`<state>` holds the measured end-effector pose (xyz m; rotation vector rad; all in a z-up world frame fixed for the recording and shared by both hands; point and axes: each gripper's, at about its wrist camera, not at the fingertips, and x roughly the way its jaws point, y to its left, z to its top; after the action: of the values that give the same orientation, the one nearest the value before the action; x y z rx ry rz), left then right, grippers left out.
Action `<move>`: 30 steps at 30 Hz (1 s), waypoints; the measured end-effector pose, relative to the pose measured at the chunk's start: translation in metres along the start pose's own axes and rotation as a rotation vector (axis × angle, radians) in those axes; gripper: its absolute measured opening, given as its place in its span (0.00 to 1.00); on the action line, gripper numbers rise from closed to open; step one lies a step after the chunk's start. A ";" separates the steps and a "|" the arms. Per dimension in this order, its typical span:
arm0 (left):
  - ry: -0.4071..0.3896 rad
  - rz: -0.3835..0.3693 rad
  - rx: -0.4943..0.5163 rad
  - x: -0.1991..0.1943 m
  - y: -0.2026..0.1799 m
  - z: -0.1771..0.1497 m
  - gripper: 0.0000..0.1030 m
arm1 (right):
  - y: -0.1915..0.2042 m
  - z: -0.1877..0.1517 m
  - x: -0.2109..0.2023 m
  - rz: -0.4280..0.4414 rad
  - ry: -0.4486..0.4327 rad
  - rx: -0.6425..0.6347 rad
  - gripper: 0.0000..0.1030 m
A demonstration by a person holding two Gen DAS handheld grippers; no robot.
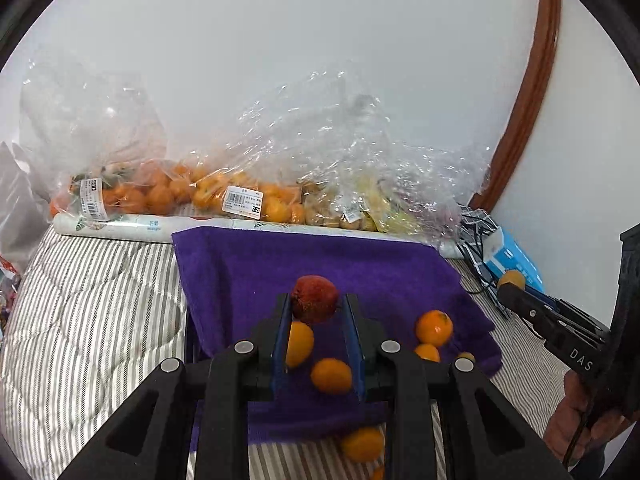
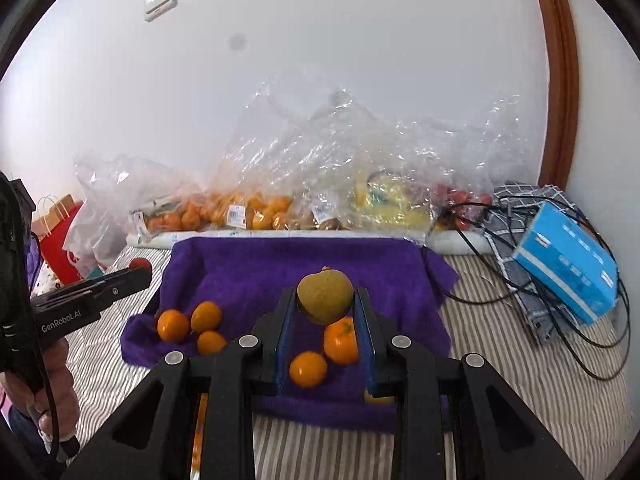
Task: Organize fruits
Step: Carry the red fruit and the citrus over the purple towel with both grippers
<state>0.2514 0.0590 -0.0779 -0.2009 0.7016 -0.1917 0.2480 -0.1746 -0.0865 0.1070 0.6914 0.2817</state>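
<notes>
While the striped bedding carries everything, a purple towel lies over it — probably to keep loose oranges from rolling — with bagged fruit along the wall behind; above the towel the left gripper is clamped on a red fruit and the right gripper on a yellow-green fruit — apparently lifted for sorting
</notes>
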 end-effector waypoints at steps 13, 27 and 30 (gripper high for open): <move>0.029 0.010 -0.048 0.031 0.021 -0.014 0.24 | -0.017 -0.014 0.049 0.020 0.054 0.041 0.28; 0.059 0.012 -0.050 0.044 0.023 -0.020 0.24 | -0.019 -0.023 0.062 0.003 0.107 0.013 0.28; 0.066 0.010 -0.055 0.045 0.024 -0.021 0.24 | -0.016 -0.025 0.063 0.004 0.113 -0.001 0.28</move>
<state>0.2742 0.0690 -0.1273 -0.2448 0.7734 -0.1697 0.2821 -0.1712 -0.1474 0.0919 0.8034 0.2932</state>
